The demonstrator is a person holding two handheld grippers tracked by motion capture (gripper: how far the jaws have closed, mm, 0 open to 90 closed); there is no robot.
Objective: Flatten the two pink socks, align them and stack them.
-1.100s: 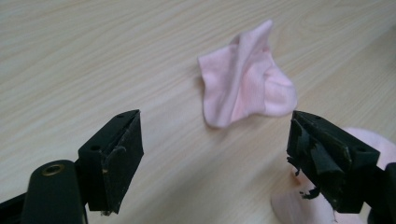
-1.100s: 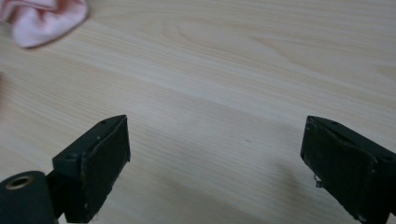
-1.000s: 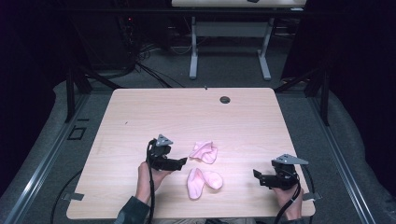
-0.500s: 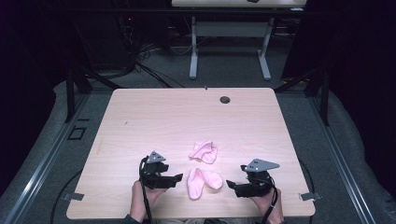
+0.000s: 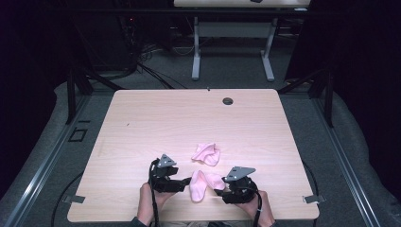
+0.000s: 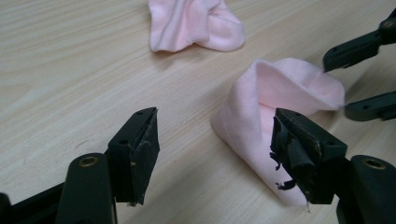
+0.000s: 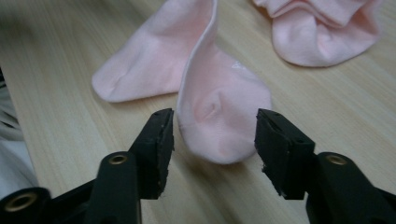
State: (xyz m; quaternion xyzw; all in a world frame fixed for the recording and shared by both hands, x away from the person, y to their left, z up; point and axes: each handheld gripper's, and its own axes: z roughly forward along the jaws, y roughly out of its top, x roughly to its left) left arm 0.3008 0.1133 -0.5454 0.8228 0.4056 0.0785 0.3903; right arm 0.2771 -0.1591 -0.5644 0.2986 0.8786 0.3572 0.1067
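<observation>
Both grippers have closed in on the folded pale pink cotton sock (image 5: 200, 184) since half a second ago, the right one sliding leftward to its edge. That sock lies near the front edge of the light wood-grain table (image 5: 156, 123), between the two tools. The left gripper (image 5: 187, 181) points at the sock's left side; in the left gripper view its jaws stand wide apart with the sock's lower fold (image 6: 261, 126) lying just inside the right jaw, nothing pinched. The right gripper (image 5: 218, 191) faces the sock's other end; in the right gripper view its jaws are spread either side of the rounded end (image 7: 219, 116) without clamping it. From the left gripper view the right tool's two jaws show at the far right, flanking the sock's upper fold.

A second crumpled pale pink sock (image 5: 206, 153) sits just behind the first, slightly apart from it, and does not block either approach. Farther back, a small dark round grommet hole (image 5: 228, 100) marks the tabletop near its far edge. Black cables (image 5: 153, 198) trail from the grippers toward the person's hands.
</observation>
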